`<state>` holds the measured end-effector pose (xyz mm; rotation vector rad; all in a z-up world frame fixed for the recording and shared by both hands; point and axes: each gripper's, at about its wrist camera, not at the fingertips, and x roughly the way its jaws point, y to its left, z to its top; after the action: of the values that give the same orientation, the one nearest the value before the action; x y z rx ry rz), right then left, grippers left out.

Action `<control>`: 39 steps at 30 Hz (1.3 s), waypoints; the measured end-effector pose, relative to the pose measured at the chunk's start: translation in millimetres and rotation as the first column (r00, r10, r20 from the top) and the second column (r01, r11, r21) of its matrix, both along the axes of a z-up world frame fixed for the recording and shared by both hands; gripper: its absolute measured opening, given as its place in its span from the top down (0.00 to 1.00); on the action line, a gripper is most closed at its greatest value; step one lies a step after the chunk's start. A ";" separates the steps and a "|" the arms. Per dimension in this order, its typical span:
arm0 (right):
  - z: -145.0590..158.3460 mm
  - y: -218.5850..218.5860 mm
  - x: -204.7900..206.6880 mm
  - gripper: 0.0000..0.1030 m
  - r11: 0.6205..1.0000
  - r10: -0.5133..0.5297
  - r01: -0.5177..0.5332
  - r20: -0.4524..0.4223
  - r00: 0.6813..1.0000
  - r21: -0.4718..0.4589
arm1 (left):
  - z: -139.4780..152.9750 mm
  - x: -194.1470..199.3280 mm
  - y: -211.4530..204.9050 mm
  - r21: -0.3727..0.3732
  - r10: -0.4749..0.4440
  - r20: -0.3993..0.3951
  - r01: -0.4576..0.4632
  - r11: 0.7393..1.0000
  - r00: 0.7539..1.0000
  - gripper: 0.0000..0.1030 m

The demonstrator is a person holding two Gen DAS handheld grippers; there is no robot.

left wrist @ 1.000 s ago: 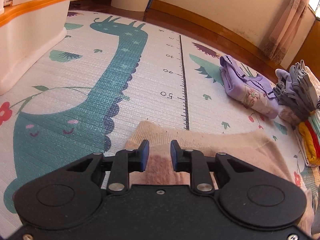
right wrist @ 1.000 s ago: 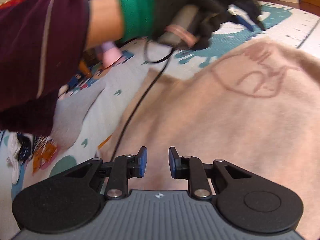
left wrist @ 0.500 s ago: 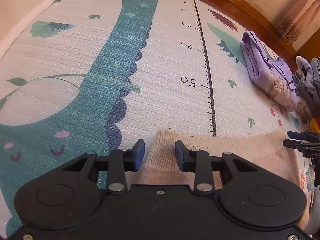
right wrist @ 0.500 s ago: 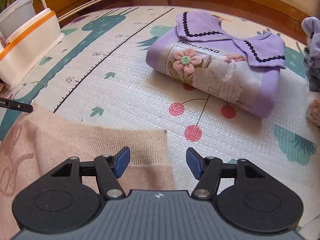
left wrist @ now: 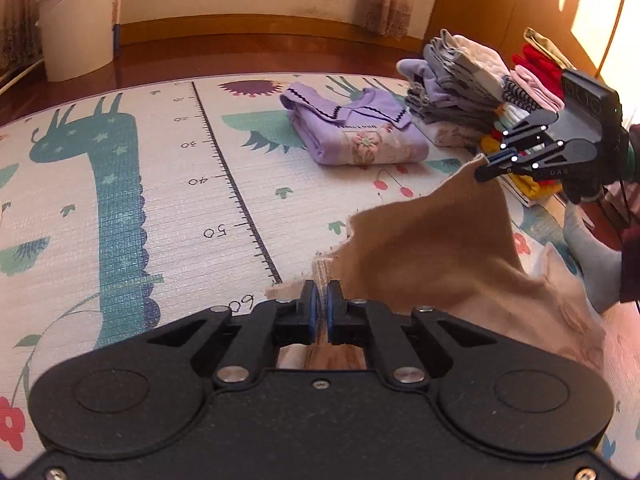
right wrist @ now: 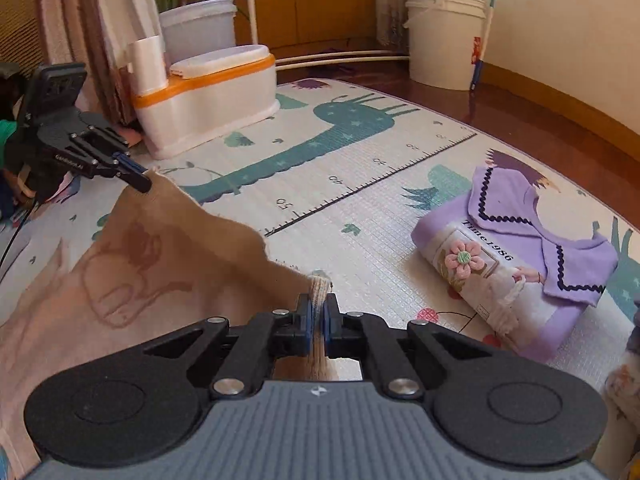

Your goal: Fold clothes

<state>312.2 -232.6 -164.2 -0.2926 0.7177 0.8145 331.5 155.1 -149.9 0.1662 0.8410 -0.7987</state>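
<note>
Two corners of tan sweater (left wrist: 432, 248) pinched, one per gripper. Left gripper (left wrist: 321, 312) clamped tight on ribbed hem (left wrist: 322, 270) at near corner, blue pads pressed flat against knit. Right gripper (right wrist: 317, 318) likewise clamped on opposite hem corner, strip of ribbing poking up between its pads. Seen from across, each tool nipping a raised point of cloth: right gripper at upper right of left wrist view (left wrist: 486, 168), left gripper at upper left of right wrist view (right wrist: 144, 184).

Hem edge lifted off play mat (left wrist: 160, 184) and hanging slack between both corners, sagging in a shallow dip. Long axis of that raised edge running gripper to gripper, roughly crosswise to printed ruler line (left wrist: 236, 200). Rest of sweater trailing down and back onto mat, faint cat outline (right wrist: 128, 276) showing through on draped face.

Beyond, folded purple top (left wrist: 356, 136) lying flat on mat, well apart from sweater. Just past it, stack of folded clothes (left wrist: 468, 92) at mat's far right. White and orange bin (right wrist: 208, 96) standing at mat's far left edge, white bucket (right wrist: 444, 28) on wooden floor behind.
</note>
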 end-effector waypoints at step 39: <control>-89.1 94.1 -3.4 0.79 0.985 -0.014 0.024 0.057 0.998 -0.168 | -85.8 35.5 52.7 -0.089 0.550 -0.298 -0.597 0.798 0.780 0.68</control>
<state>308.8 -138.5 -253.3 -0.4588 0.7378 0.7256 366.9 207.8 -235.8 -0.3595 0.9907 -0.3058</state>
